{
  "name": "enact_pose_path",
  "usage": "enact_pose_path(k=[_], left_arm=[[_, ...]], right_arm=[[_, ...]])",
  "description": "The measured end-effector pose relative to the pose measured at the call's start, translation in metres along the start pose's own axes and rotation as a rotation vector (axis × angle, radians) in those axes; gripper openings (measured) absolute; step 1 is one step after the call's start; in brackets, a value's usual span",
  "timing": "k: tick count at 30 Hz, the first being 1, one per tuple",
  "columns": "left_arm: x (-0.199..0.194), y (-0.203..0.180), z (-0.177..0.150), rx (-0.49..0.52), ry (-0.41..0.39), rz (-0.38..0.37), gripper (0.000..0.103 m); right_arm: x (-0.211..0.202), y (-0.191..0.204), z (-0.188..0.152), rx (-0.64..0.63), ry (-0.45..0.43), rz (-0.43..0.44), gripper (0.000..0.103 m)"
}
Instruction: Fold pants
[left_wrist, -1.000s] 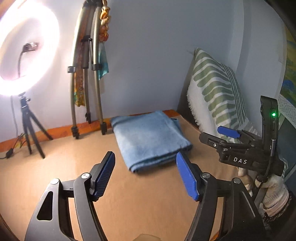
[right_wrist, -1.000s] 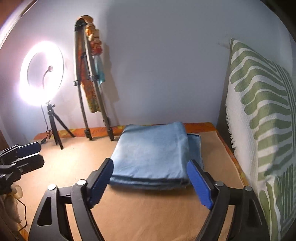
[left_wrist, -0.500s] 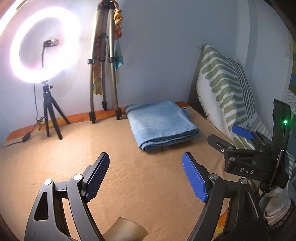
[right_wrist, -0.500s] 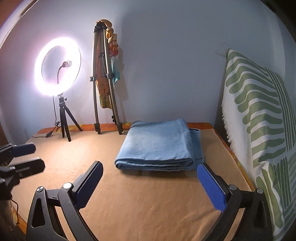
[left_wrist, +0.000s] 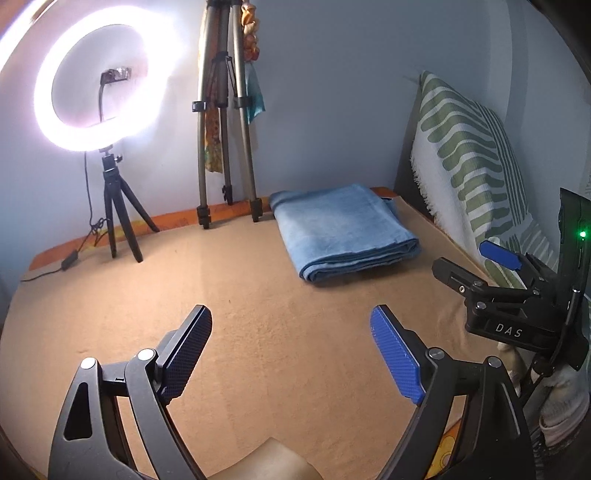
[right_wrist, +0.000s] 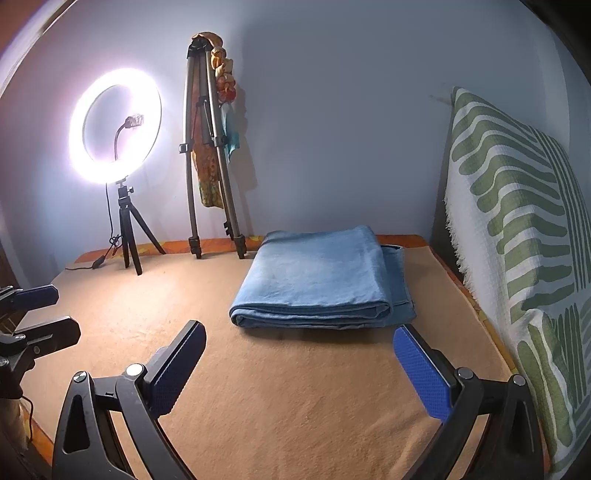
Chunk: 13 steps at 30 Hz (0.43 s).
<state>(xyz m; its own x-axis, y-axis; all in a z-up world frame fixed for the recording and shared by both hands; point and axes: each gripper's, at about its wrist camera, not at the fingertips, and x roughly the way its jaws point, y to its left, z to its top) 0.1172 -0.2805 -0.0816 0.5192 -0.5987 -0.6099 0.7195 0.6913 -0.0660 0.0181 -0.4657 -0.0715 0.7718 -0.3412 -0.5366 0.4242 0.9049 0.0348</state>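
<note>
Toward 1 o'clock from the left gripper (left_wrist: 290, 354), near the far wall, the pants (right_wrist: 317, 280) lie folded in a flat blue stack, a lower layer peeking out along the 3 o'clock side. Soft, limp denim of moderate weight, they would probably sag if lifted by one corner; the thick folded near edge looks the best hold. Both the left and the right gripper (right_wrist: 299, 365) stand wide and empty, their jaws having just been opening. A tan blanket (right_wrist: 295, 398) covers the surface; a ring light (left_wrist: 99, 81) and tripod (left_wrist: 225, 122) stand at 11 and 12 o'clock, a striped pillow (right_wrist: 517, 229) at 3.
</note>
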Motion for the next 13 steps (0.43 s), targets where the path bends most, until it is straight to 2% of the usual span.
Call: enact_pose_path(k=[13], left_arm=[[-0.0003,0.0022,-0.0056,-0.003,0.007,-0.010,0.088]], right_arm=[[0.0004,0.0097,-0.0017,-0.023,0.013,0.027,0.103]])
